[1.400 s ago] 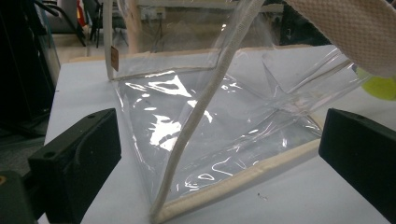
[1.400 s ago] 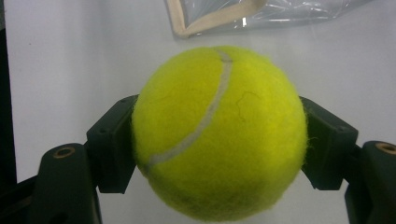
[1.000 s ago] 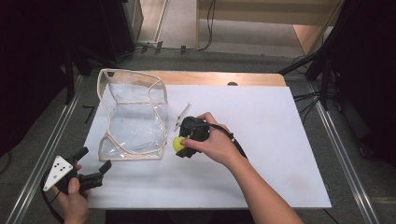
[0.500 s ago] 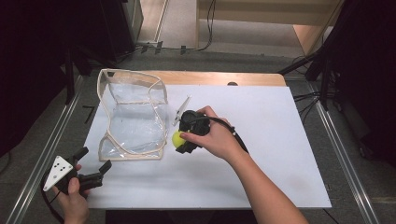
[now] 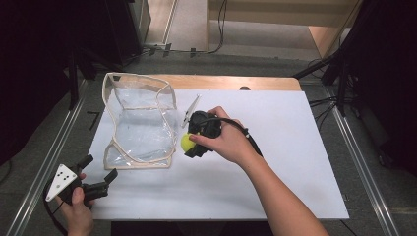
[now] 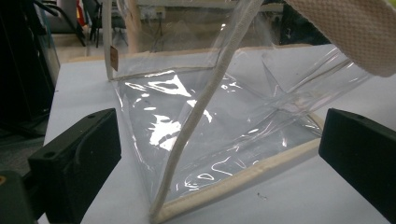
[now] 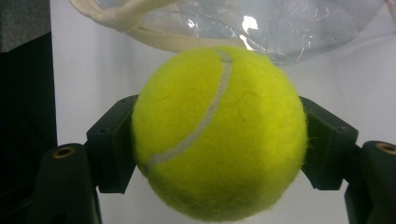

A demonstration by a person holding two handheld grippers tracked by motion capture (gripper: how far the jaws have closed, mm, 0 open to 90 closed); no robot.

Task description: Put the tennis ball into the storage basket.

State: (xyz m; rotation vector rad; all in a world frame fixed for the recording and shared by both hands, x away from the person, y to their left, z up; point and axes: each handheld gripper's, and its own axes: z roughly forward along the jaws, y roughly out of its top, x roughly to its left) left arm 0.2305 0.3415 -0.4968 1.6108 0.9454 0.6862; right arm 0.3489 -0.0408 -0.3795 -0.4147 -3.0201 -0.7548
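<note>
A person's right claw [image 5: 191, 142] is closed tight on a yellow tennis ball [image 5: 187, 142], its two black jaws pressing the ball's opposite sides; in the right gripper view the ball [image 7: 219, 133] sits squarely between them, its white seam curving from upper right to lower left. The ball is held above the white surface [image 5: 275, 162], just beside the right edge of a clear plastic bag [image 5: 140, 123] with cream trim. The left claw [image 5: 101, 179] rests at the surface's near left corner, jaws wide apart and gripping nothing, aimed at the bag [image 6: 210, 126]. Compared with a second ago, the right claw and ball sit slightly higher and nearer the bag's edge; the left claw has not moved. The ball is round, so it has no long axis; the bag stands with its opening upward.
</note>
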